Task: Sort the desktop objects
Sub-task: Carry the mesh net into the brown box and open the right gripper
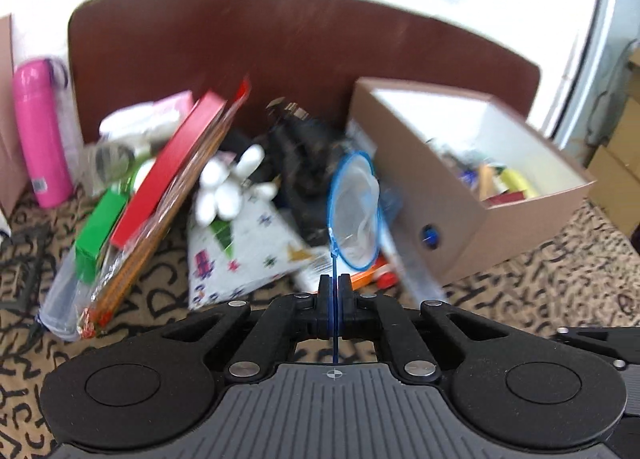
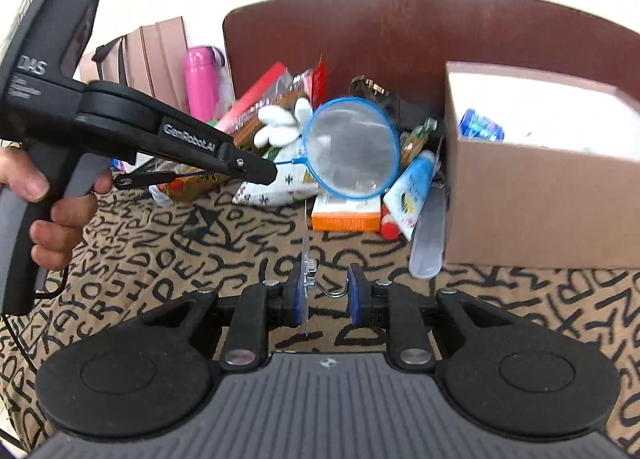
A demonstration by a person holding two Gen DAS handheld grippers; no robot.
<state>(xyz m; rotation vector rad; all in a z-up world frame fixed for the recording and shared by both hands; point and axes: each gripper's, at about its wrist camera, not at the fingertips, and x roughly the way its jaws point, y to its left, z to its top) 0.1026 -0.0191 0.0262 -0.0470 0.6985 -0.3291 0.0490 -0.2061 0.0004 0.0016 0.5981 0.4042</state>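
My left gripper (image 1: 333,285) is shut on the thin blue handle of a small blue-rimmed net (image 1: 354,211) and holds it up above the pile of desktop objects. The net also shows in the right wrist view (image 2: 352,147), held out by the left gripper (image 2: 272,173). My right gripper (image 2: 328,293) has its jaws a little apart, with a clear plastic hook piece (image 2: 308,279) against the left pad; its metal hook reaches toward the right pad. A brown cardboard box (image 1: 452,195) with several small items inside stands to the right; it also shows in the right wrist view (image 2: 536,199).
The pile holds a red box (image 1: 168,171), a green box (image 1: 96,235), white plush (image 1: 228,187), a patterned pouch (image 1: 244,255), an orange box (image 2: 346,219) and a blue tube (image 2: 412,191). A pink bottle (image 1: 40,131) stands at left. A brown chair back (image 1: 280,55) is behind.
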